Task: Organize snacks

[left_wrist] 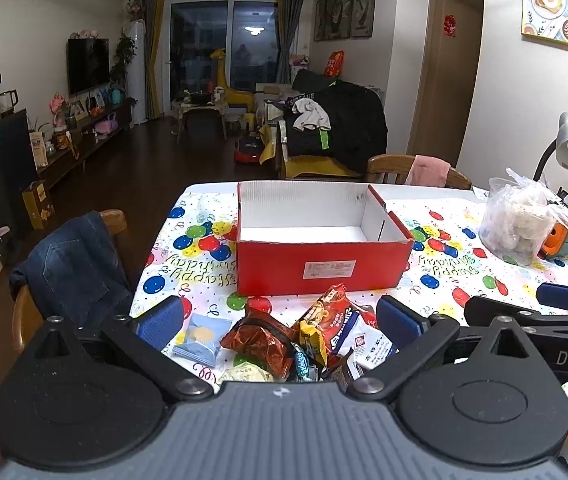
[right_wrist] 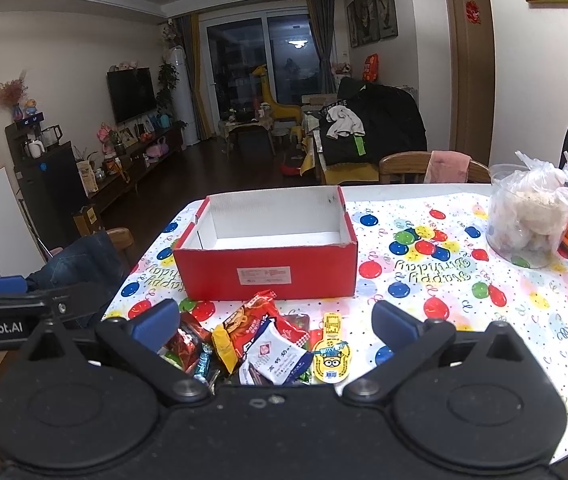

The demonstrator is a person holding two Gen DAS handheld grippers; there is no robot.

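From where I stand, the left gripper (left_wrist: 279, 320) hangs spread wide and empty over the near edge of the snack pile (left_wrist: 284, 344), and the right gripper (right_wrist: 275, 322) beside it is just as open with nothing in it. The 2 tools sit so close that they could knock together if both reach at once. The crinkly wrappers overlap, so a grab may drag extras or slip before reaching the empty red box (left_wrist: 320, 268) just behind.

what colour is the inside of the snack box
White inside the red box, shown best in the right wrist view.
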